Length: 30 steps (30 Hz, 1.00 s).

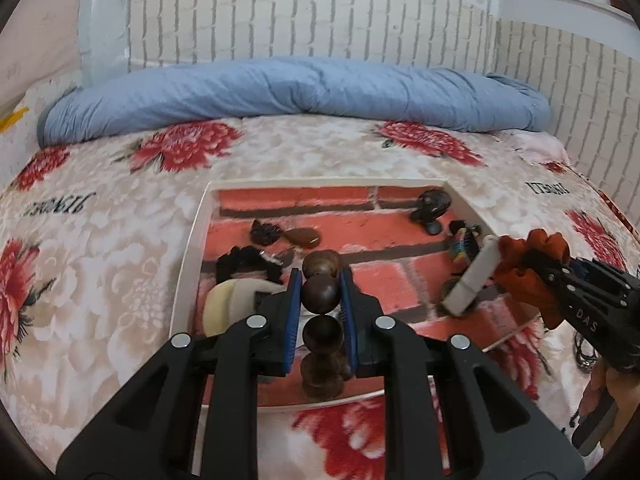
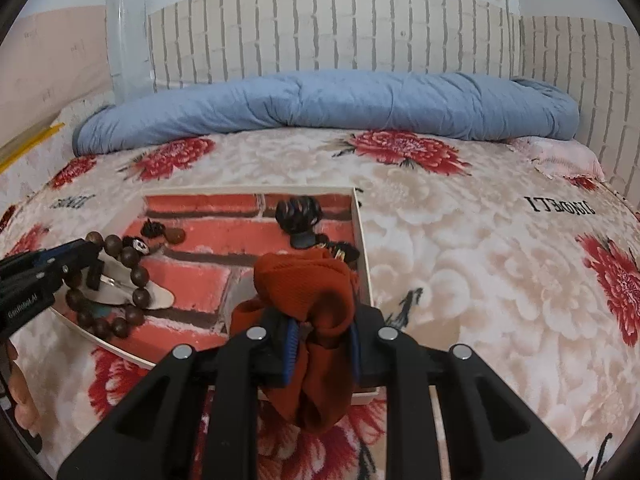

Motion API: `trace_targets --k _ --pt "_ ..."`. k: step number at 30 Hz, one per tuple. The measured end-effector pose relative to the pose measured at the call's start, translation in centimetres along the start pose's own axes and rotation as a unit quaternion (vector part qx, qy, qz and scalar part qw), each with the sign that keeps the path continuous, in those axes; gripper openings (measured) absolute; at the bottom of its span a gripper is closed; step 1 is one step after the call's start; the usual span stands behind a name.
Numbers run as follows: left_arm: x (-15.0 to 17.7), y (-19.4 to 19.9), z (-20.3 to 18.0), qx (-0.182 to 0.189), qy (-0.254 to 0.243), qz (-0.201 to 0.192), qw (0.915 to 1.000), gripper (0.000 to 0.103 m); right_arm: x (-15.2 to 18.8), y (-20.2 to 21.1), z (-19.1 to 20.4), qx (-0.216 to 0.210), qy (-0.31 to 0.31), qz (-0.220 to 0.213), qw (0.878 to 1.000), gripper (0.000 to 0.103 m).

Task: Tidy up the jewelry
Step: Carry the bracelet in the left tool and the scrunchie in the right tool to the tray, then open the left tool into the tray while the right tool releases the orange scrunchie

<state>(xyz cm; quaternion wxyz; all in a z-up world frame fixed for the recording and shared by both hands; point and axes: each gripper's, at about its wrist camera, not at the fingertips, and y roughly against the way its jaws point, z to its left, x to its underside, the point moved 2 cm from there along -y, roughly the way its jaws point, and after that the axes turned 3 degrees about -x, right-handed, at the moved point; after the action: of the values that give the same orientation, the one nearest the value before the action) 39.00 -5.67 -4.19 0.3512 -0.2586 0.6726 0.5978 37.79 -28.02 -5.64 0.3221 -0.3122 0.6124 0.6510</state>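
Closest to the left wrist camera, the left gripper (image 1: 322, 300) has its blue-padded jaws drawn close on a string of dark brown wooden beads, the bead bracelet (image 1: 322, 292), with one bead pinched between the pads and more beads running in a line toward the lens. In the right wrist view the same bracelet (image 2: 120, 280) hangs as a loop from the tip of that gripper (image 2: 86, 258), over the near left part of the tray.

Nearest the right wrist camera, the right gripper (image 2: 322, 340) is closed nearly all the way on a rust-orange fabric scrunchie (image 2: 312, 304), whose folds bulge above and sag below the pads. From the left view the right gripper (image 1: 516, 276) comes in from the right edge with the scrunchie (image 1: 532, 252) at its tip, above the right side of the tray.

Below both grippers lies a shallow white-rimmed tray (image 2: 364, 240) lined with a red brick print, resting on a floral bedspread (image 2: 480, 280). In the tray lie a silver snap hair clip (image 2: 136, 290) under the bead loop, a cream round piece (image 1: 228, 304) near the left rim, a white oblong item (image 1: 476, 276) just by the scrunchie, a brown teardrop pendant (image 1: 306, 236), and farther back a black claw clip (image 2: 298, 214).

Beyond the tray a rolled blue quilt (image 1: 300, 88) stretches across the bed against a pale brick-pattern wall (image 1: 320, 12).
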Motion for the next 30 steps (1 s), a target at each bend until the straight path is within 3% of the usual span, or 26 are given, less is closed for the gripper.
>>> trace_targets --k 6,22,25,28,30 --pt "0.8 -2.5 1.9 -0.011 0.021 0.027 0.9994 0.018 0.6 -1.7 0.5 -0.001 0.001 0.003 1.000 0.021" --pt "1.5 -2.9 0.9 -0.039 -0.011 0.017 0.9990 0.019 1.6 -4.3 0.6 0.002 0.000 0.030 1.000 0.024" --pt "1.6 -2.8 0.8 -0.034 -0.011 0.018 0.9992 0.026 1.7 -4.3 0.5 0.003 0.001 0.037 0.999 0.027" --pt "1.7 -2.1 0.3 -0.033 -0.016 0.011 0.9993 0.043 1.7 -3.6 0.4 0.012 0.007 0.034 0.999 0.039" --pt "1.7 -1.1 -0.1 -0.038 -0.023 -0.001 0.9990 0.066 1.6 -2.8 0.3 0.015 0.010 0.027 0.999 0.056"
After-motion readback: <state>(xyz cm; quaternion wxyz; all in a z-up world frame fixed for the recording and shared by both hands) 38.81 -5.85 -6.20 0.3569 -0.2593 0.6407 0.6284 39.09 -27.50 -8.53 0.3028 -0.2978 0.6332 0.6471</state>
